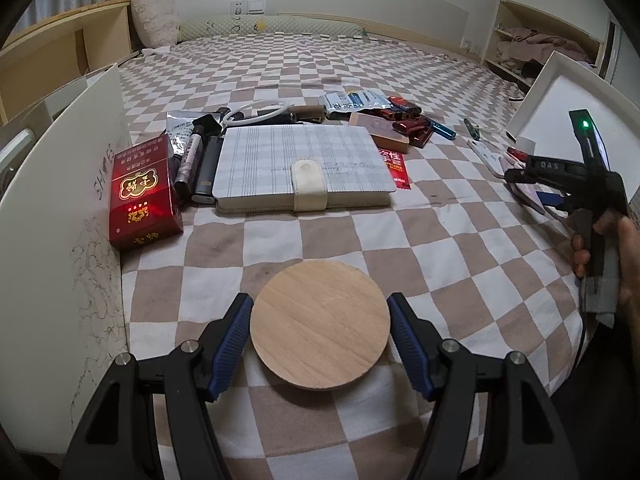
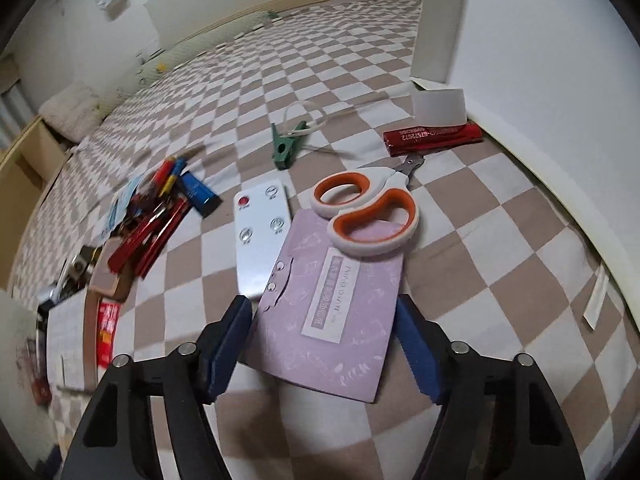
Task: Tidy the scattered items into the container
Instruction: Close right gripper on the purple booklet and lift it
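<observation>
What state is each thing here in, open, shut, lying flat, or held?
Left gripper: jaws open around the wooden disc, which lies flat.
Right gripper: jaws open over the purple card.
Notebook: shut, clasp fastened.
Scissors: shut, lying partly on the card.
Green clip: shut.

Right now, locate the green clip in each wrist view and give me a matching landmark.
Left wrist: green clip lies small at upper right, just left of the white container.
Right wrist: upper centre, beyond the scissors.
Shared landmark: the white container, on the right in both.
</observation>
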`<state>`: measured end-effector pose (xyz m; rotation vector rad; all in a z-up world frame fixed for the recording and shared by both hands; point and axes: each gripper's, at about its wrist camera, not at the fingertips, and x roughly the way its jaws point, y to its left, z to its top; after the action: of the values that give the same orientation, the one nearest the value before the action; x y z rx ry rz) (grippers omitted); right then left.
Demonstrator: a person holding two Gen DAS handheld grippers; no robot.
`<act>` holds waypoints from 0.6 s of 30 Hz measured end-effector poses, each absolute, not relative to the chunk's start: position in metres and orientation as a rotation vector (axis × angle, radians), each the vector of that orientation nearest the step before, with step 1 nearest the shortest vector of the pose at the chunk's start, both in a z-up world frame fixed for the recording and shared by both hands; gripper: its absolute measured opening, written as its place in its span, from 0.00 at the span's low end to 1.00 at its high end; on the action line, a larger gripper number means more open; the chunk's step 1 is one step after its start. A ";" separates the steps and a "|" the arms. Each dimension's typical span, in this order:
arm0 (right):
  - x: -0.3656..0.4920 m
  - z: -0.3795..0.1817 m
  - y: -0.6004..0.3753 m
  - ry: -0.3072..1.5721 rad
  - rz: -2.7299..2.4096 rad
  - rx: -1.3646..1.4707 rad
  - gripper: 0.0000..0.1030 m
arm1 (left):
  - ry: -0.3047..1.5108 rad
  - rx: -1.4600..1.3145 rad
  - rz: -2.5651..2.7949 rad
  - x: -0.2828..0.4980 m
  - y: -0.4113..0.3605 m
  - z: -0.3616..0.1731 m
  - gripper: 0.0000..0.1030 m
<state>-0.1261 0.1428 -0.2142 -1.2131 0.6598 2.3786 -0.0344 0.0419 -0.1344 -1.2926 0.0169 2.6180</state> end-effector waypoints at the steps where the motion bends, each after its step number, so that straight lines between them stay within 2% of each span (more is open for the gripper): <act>1: -0.124 -0.213 0.140 0.656 2.393 -1.218 0.71 | 0.015 -1.290 2.619 -0.034 0.042 -0.134 0.66; 6: -0.111 -0.205 0.120 0.628 2.463 -1.259 0.69 | 0.038 -1.299 2.614 -0.030 0.043 -0.132 0.66; 13: -0.092 -0.198 0.084 0.688 2.551 -1.285 0.67 | 0.016 -1.291 2.615 -0.026 0.039 -0.129 0.66; 14: -0.090 -0.197 0.079 0.688 2.564 -1.289 0.56 | 0.019 -1.293 2.617 -0.026 0.039 -0.129 0.66; 15: -0.089 -0.197 0.075 0.694 2.572 -1.305 0.32 | 0.020 -1.295 2.619 -0.026 0.039 -0.128 0.66; 18: -0.089 -0.202 0.065 0.713 2.577 -1.351 0.30 | 0.007 -1.288 2.619 -0.025 0.038 -0.125 0.66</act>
<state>-0.0886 0.0651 -0.2019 -1.3509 0.7129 2.5767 -0.0253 0.0379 -0.1254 -1.2879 0.0068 2.6191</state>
